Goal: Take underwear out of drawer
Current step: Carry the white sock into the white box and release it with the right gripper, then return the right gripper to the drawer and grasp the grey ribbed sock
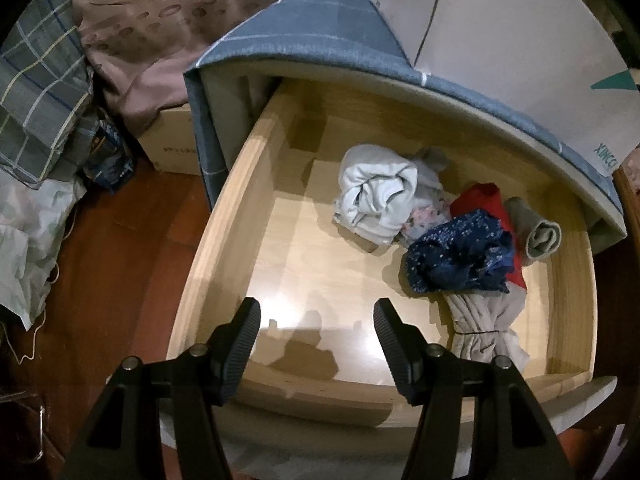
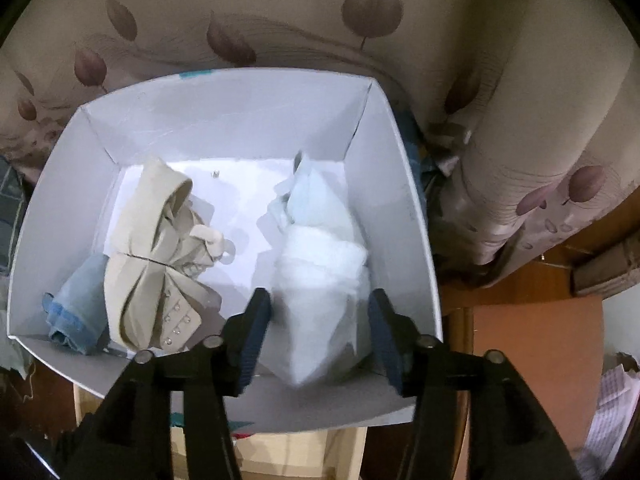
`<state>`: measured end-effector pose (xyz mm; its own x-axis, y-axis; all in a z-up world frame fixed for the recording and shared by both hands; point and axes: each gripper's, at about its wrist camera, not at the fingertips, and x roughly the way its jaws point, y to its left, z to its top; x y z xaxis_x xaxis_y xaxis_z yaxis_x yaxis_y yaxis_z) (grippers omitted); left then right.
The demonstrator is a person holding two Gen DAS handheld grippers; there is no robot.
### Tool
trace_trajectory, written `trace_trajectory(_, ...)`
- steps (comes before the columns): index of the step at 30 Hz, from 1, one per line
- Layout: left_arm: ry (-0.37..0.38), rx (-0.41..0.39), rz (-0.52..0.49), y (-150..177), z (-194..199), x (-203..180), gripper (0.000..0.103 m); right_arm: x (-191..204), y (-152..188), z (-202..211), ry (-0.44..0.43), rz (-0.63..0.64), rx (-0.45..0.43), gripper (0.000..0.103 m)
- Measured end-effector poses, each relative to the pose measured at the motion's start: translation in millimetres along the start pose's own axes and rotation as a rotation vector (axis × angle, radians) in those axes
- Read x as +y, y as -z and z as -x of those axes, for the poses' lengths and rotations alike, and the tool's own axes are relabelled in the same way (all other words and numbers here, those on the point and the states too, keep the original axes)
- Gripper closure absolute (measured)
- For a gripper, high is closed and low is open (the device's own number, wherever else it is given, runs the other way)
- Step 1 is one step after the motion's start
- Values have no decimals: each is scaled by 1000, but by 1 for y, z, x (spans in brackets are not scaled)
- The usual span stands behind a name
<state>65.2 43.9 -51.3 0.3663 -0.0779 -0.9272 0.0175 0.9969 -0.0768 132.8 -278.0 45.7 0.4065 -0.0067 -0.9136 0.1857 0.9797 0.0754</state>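
Left claw [image 1: 316, 312]: jaws apart, nothing between them. It hangs over the front part of the open wooden drawer [image 1: 240, 216], above bare drawer floor.

Drawer contents, all toward the drawer's right side: a rolled white garment [image 1: 376, 194] lies nearest the drawer's back; just beside it, toward the front, lies a dark blue speckled garment [image 1: 460, 254], which rests on a red garment [image 1: 486, 200]. A grey-green roll [image 1: 540, 234] lies against the drawer's right wall. A beige bundle [image 1: 486, 330] lies at the drawer's front right, touching the blue garment. A white box [image 1: 500, 40] stands on the blue-covered top above the drawer.

Right claw [image 2: 320, 304]: jaws apart, over the same white box [image 2: 56, 200], seen from above. A pale white-blue garment [image 2: 324, 264] sits between the jaws inside the box's right half. The left pad is at its edge; the right pad stands just clear. The garment is blurred, so contact cannot be confirmed.

In the box's left half lie a beige bra [image 2: 160, 248] and a light blue garment [image 2: 78, 308]; the two touch.
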Motion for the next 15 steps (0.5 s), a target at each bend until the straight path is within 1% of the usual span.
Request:
trace_trajectory(1,0,5,1,0,-1,0,43,-1,1,7,-4,-8,-18,43)
trace_trajectory(4,-2,6,-4,1,-1,0,43,-3,7,27,-51,-5,-50,44)
trace_trajectory(7,-4,6,-5,1,-1,-1,43,-4,24,48,-99,31,-67,44)
trace_trajectory(9,-3,1,-2,1,-1,0,43,-3,39,60,-128,45,-77,44)
trace_trajectory(11,-4,-14,2,2,1,-1,43,-3,63,68,-183,57,-74,44)
trace_trajectory(13,-6,-24,3,3,3,-1,43,0,83,69,-208,73,-67,44)
trace_trajectory(15,-8,-28,3,4,4,-1,43,6,107,61,-214,111,-49,45)
